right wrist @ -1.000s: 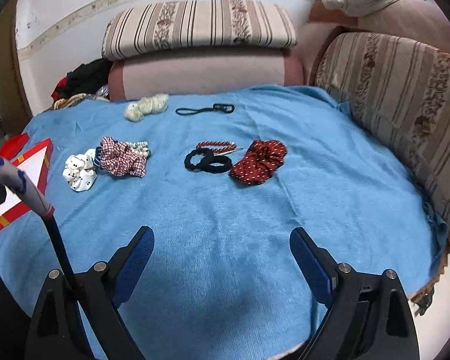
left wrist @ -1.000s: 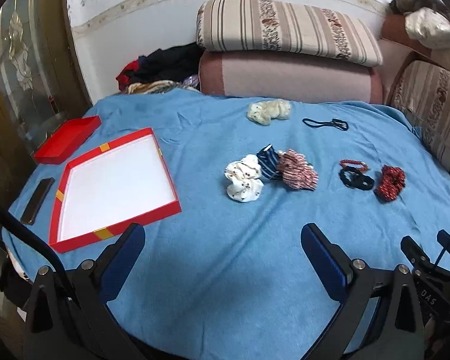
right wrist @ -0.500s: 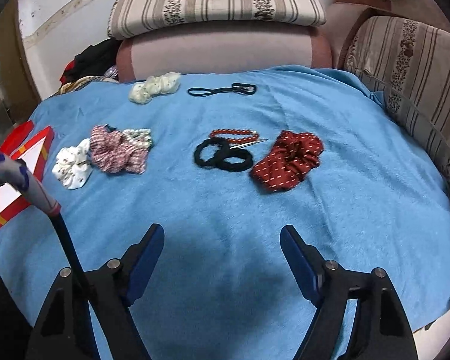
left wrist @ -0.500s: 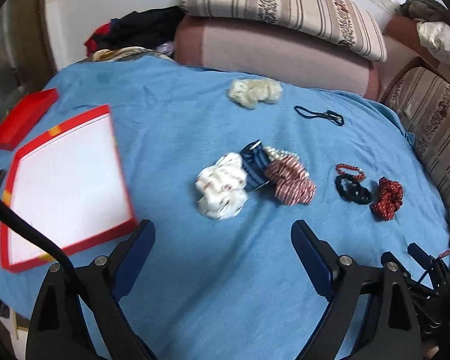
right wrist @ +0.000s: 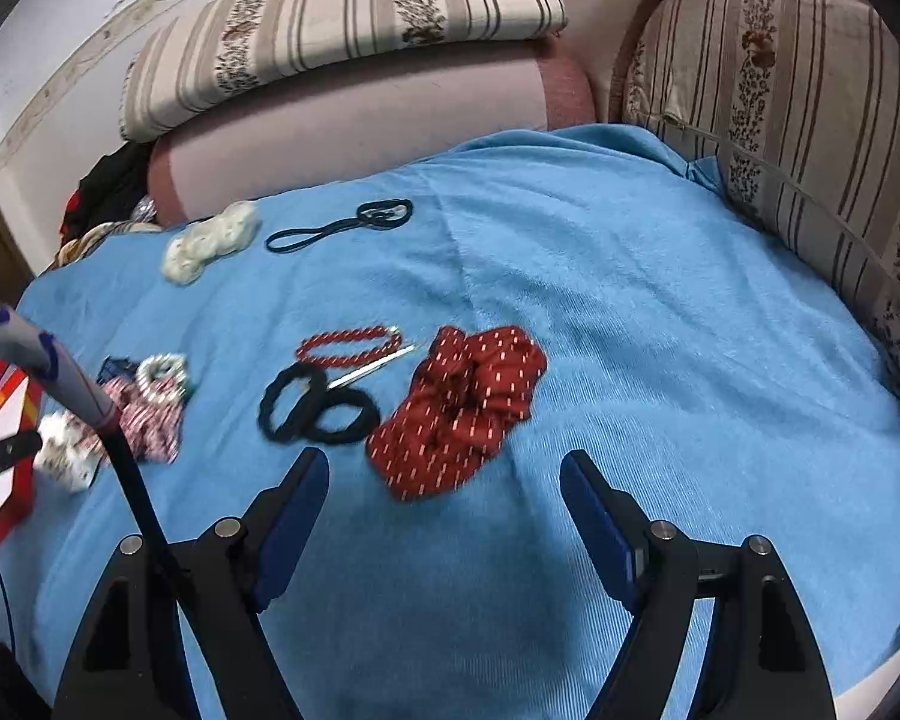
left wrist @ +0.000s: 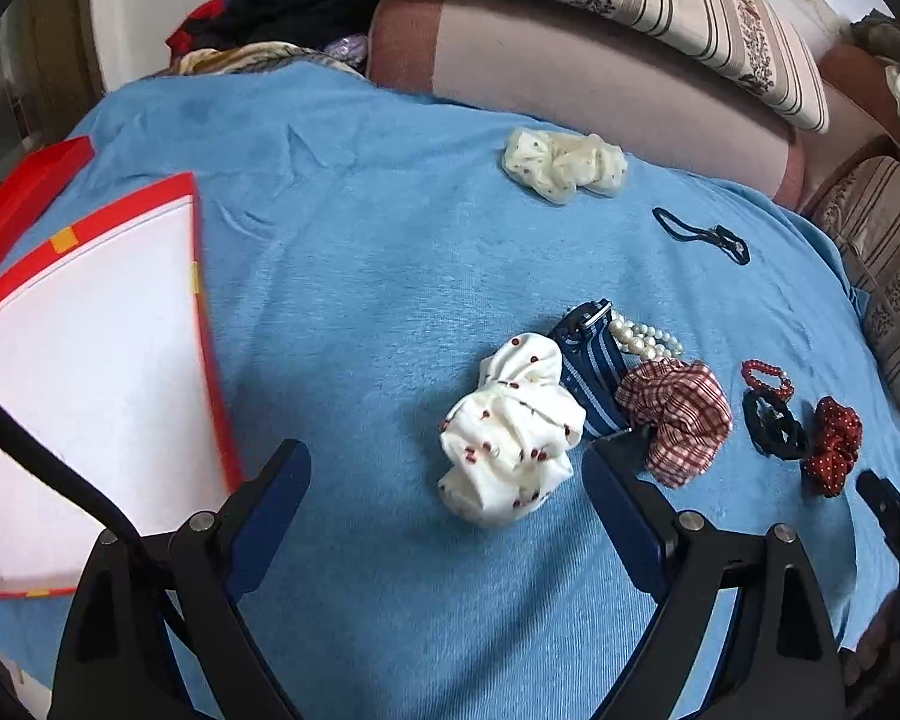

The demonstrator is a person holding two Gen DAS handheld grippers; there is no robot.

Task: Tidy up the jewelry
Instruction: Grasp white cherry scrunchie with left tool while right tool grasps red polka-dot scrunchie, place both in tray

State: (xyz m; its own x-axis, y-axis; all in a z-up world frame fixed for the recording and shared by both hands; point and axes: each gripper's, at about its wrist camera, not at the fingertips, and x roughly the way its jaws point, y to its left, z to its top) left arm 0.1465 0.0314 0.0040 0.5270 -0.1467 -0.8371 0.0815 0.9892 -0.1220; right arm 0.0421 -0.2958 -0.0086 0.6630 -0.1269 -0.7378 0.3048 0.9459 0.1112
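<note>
My left gripper (left wrist: 447, 465) is open, just short of a white dotted scrunchie (left wrist: 513, 429) on the blue cloth. Beside the scrunchie lie a navy striped scrunchie (left wrist: 594, 360), a pearl bracelet (left wrist: 645, 336) and a red plaid scrunchie (left wrist: 675, 414). The red tray with a white floor (left wrist: 90, 360) lies to the left. My right gripper (right wrist: 444, 474) is open, just short of a red dotted scrunchie (right wrist: 459, 408). Black hair ties (right wrist: 315, 408), a red bead bracelet (right wrist: 348, 342) and a silver clip (right wrist: 372, 366) lie left of it.
A cream scrunchie (left wrist: 564, 165) and a thin black headband (left wrist: 699, 234) lie farther back. The tray's red lid (left wrist: 24, 204) sits at far left. Striped cushions (right wrist: 342, 30) and a sofa back (right wrist: 810, 138) border the cloth; clothes (left wrist: 282, 6) are piled behind.
Both grippers moved forward and lower toward the scrunchies. The left closed in on the white dotted one, the right on the red dotted one. Both stayed open.
</note>
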